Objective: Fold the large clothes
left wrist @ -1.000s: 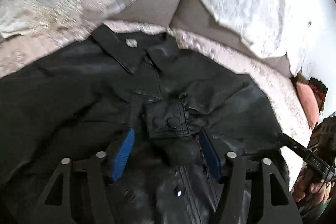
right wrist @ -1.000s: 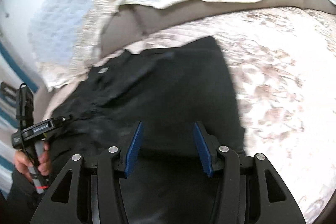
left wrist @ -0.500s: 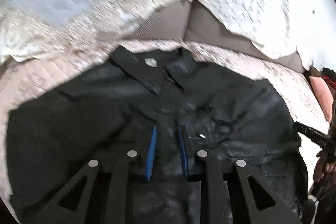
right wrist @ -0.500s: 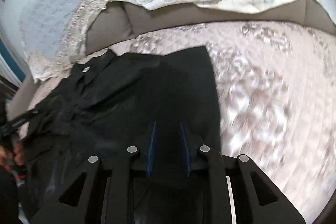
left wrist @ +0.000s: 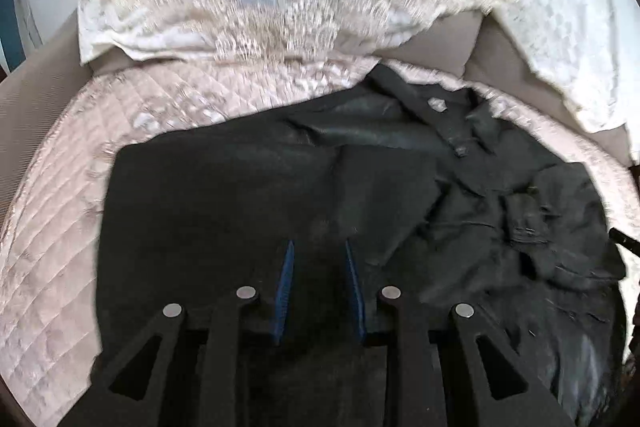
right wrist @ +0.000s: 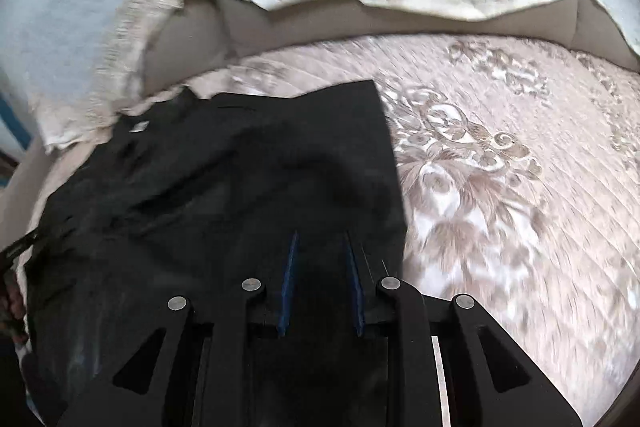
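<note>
Right now I have both tongs nipped onto the black jacket (left wrist: 280, 195), which lies spread on the quilted pink bedspread (left wrist: 52, 247) with its collar (left wrist: 436, 111) toward the cream lace throw (left wrist: 256, 27) at the far side. My left gripper (left wrist: 319, 263) has just narrowed and since eased a touch; dark cloth fills the slim gap between its 2 blue pads (left wrist: 285, 287), so I read it as pinching the fabric near the hem, though black on black makes the contact hard to confirm. My right gripper (right wrist: 322, 255) has drawn in too, with cloth between its pads close to the jacket's straight right edge (right wrist: 390, 155). I judge I'm holding low at 2 spread points so the bottom can lift evenly toward the collar. One sleeve (left wrist: 560, 219) sits bunched on the front, tucked inward, probably so it stays inside the fold.
</note>
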`<action>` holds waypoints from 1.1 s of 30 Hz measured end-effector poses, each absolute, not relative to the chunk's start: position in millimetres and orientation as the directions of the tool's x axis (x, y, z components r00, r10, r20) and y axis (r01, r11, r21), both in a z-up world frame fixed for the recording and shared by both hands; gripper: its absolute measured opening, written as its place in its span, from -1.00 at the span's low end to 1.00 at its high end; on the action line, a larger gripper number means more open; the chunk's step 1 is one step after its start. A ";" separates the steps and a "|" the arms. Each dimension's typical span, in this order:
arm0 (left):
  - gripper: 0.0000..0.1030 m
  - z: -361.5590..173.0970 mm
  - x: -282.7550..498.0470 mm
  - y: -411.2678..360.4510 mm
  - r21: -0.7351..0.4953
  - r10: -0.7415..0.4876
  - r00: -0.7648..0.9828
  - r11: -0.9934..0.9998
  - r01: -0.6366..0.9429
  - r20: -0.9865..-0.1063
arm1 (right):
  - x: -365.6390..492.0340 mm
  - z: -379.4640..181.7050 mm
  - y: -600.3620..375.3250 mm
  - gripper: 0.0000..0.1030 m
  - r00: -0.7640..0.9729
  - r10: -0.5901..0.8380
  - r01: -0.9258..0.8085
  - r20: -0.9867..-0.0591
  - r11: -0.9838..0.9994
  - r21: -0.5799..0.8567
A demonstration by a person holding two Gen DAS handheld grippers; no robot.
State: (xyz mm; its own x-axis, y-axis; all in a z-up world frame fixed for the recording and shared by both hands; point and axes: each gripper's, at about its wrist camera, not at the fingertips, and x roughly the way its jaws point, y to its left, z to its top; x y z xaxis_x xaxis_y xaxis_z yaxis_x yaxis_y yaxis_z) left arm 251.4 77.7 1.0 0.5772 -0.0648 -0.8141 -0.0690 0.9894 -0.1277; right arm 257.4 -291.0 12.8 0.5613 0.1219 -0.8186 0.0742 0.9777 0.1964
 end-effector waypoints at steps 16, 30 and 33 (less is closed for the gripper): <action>-0.11 11.9 174.2 110.9 -0.149 -0.060 0.604 0.984 -0.098 -0.795 | 178.9 31.0 -266.1 0.00 0.580 0.145 0.064 -0.801 0.973 0.223; 0.07 -21.7 77.6 175.2 -0.145 0.009 0.545 0.960 -0.238 -0.839 | 99.0 -14.7 -297.1 0.15 0.542 0.148 0.184 -0.828 0.940 0.288; 0.07 -25.8 66.3 179.0 -0.170 -0.010 0.562 0.957 -0.234 -0.827 | 92.7 -31.4 -295.9 0.15 0.508 0.213 0.186 -0.834 0.919 0.348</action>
State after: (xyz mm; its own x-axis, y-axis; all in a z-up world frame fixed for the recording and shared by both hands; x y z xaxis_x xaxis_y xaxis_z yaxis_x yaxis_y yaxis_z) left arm 66.3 179.0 -25.8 0.5615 -0.0095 -0.8274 -0.2345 0.9571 -0.1701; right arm 92.7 -295.9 -31.4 0.5082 0.2132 -0.8345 0.1864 0.9187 0.3482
